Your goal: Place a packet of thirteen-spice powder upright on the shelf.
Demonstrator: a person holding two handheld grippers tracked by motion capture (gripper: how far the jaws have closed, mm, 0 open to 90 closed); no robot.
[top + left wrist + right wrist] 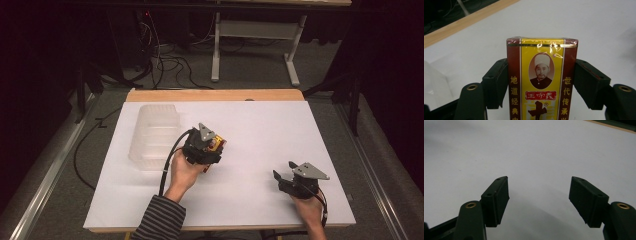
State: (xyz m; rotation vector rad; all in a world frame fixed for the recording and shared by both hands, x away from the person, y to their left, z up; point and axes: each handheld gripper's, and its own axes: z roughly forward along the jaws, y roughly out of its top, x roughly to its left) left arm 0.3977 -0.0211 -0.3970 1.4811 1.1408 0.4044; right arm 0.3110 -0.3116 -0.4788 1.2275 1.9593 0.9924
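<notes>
White board covers the table (250, 125), with a strip of bare wood showing along its far edge at twelve o'clock. A person reaches in from six o'clock with a two-jaw gripper in each hand; a striped sleeve covers the left forearm.

Near the middle of the table, slightly toward nine o'clock, the left gripper (212, 145) is clamped on a yellow and dark red box (541, 80). In the left gripper view the box stands upright between the two black jaws, which press against its two long sides. Its front carries a small oval portrait, columns of gold Chinese characters down both red borders, and a shiny clear wrapper. From above, a corner of the box (218, 145) pokes out beyond the gripper, over the white surface.

Just beside that gripper, toward ten o'clock, sits a clear plastic container (152, 137) with ridged walls.

Toward four o'clock, well apart from the box, the right gripper (285, 172) is held low over the table. In the right gripper view its jaws (539, 197) stand wide apart with bare white table between them.
</notes>
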